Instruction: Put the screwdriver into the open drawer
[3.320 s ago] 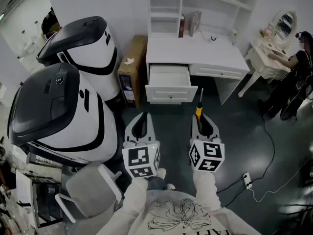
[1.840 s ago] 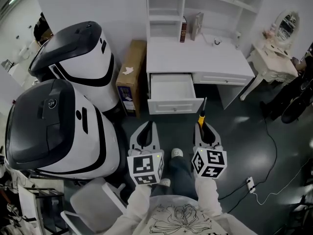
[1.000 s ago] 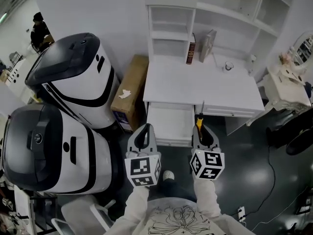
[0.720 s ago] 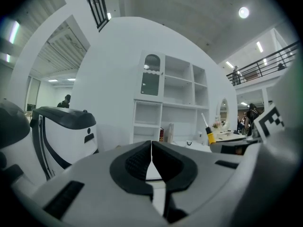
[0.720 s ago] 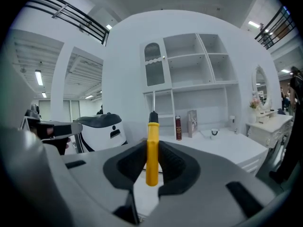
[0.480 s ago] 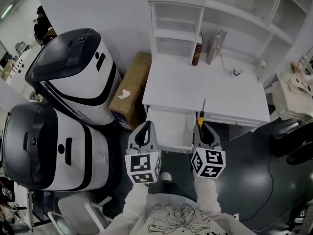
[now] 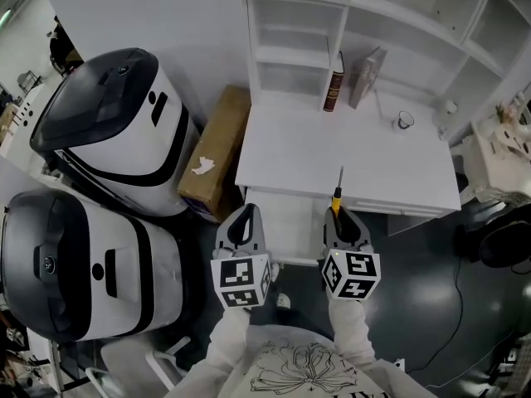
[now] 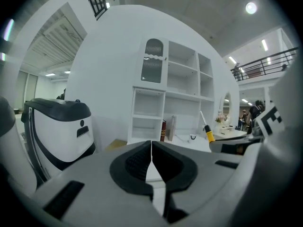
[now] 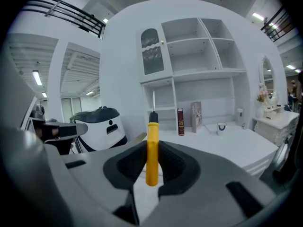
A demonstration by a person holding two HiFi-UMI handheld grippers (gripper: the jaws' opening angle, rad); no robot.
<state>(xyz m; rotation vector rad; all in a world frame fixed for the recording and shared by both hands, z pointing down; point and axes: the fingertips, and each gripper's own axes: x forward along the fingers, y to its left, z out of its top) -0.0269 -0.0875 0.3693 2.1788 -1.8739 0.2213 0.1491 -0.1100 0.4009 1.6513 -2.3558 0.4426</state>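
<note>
Gripping: your right gripper (image 7: pixel 344 224) has both jaws pressed on the yellow handle of the screwdriver (image 9: pixel 152 151), which stands upright between the pads.
Left gripper: your left gripper (image 8: pixel 151 161) has its pads meeting along a thin line, with nothing between them.
Your arms: pale sleeves (image 7: pixel 226 345) run up to both grippers, which sit side by side and level with each other, marker cubes facing you.
Screwdriver: its black collar and thin metal shaft point away from you. In the head view the tip overlaps the front edge of the desk top, just right of the drawer. It is not in the drawer.
Open drawer: the white drawer (image 7: pixel 286 222) is pulled out from under the desk's left half. It shows between your two grippers, and its inside looks bare.
Desk: the white desk (image 7: pixel 373 160) lies straight ahead of you, over a dark floor.
On the desk: a dark red book (image 7: pixel 331 83) and a paler book (image 7: pixel 366 76) stand at the back, and a small cup (image 7: pixel 404 120) sits to their right.
Shelves: a white shelf unit (image 7: pixel 297 33) rises behind the desk top.
To your left: a brown cardboard box (image 7: pixel 212 152) stands against the desk's left side. Beside it stand two large white-and-black machines (image 7: pixel 108 127).
</note>
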